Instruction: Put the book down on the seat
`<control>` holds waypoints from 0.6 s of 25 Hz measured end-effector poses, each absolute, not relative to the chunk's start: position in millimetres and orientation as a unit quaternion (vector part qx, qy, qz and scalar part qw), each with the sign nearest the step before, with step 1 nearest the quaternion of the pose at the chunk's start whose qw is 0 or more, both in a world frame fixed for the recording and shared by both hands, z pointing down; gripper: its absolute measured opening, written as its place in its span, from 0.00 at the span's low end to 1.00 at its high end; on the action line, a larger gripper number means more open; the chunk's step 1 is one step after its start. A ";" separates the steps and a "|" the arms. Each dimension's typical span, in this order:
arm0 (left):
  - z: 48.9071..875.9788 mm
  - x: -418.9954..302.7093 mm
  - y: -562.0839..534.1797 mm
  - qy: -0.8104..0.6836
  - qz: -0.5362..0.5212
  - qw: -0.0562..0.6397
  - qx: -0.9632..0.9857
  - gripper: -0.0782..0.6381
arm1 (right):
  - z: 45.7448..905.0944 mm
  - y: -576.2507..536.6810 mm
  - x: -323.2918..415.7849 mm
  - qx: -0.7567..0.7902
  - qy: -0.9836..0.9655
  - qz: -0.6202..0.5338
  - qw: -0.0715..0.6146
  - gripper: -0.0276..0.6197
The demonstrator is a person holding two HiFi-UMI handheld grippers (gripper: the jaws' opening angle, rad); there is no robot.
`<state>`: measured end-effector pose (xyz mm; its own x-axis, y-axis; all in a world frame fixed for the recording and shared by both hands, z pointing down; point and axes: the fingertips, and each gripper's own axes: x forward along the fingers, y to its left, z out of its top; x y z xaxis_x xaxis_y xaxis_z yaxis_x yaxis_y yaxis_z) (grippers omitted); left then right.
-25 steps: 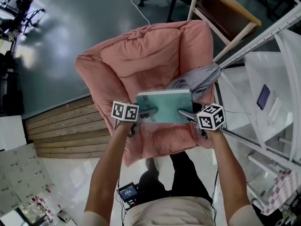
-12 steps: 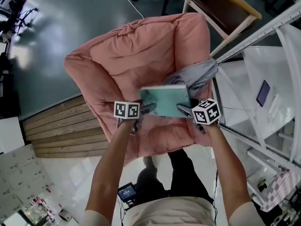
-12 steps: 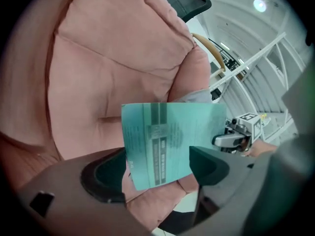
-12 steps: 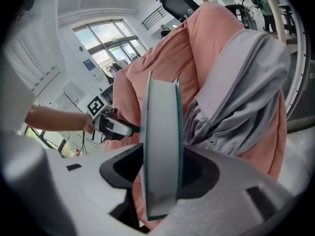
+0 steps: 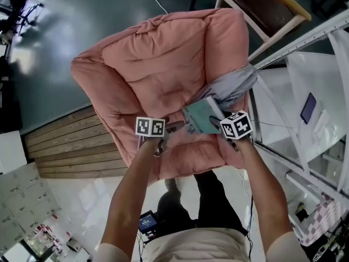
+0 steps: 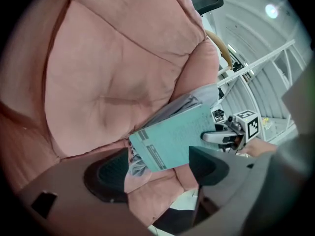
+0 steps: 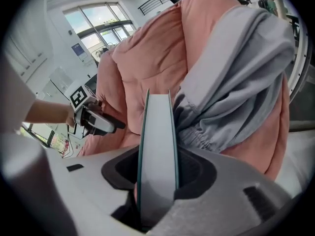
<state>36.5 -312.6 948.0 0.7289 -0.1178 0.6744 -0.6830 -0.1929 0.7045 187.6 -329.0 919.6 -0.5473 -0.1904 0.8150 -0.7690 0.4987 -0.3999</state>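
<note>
One step in hand, lowering: right gripper (image 5: 215, 123), jaws just closing, clamped on the book (image 5: 200, 116), tilted over the seat (image 5: 158, 70) beside grey cloth (image 5: 232, 89); left gripper (image 6: 157, 168) wide open, empty. Next: laying flat, then releasing.

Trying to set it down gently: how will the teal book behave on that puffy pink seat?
Probably stiff: the book stays flat though only the right gripper, whose jaws have just been closing on it, holds one edge. Likely light, as it looks slim. It may tilt or slide, since the seat is soft and lumpy.
</note>
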 end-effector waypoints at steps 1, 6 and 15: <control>948.8 37.8 -310.6 -0.273 0.245 0.574 0.732 0.64 | 920.9 -329.6 188.6 0.308 -0.784 0.392 0.369 0.29; 951.4 42.6 -304.5 -0.270 0.247 0.575 0.732 0.64 | 929.3 -333.9 201.9 0.331 -0.769 0.370 0.403 0.32; 932.7 43.0 -311.8 -0.272 0.232 0.563 0.745 0.64 | 922.9 -338.6 219.6 0.367 -0.746 0.308 0.462 0.39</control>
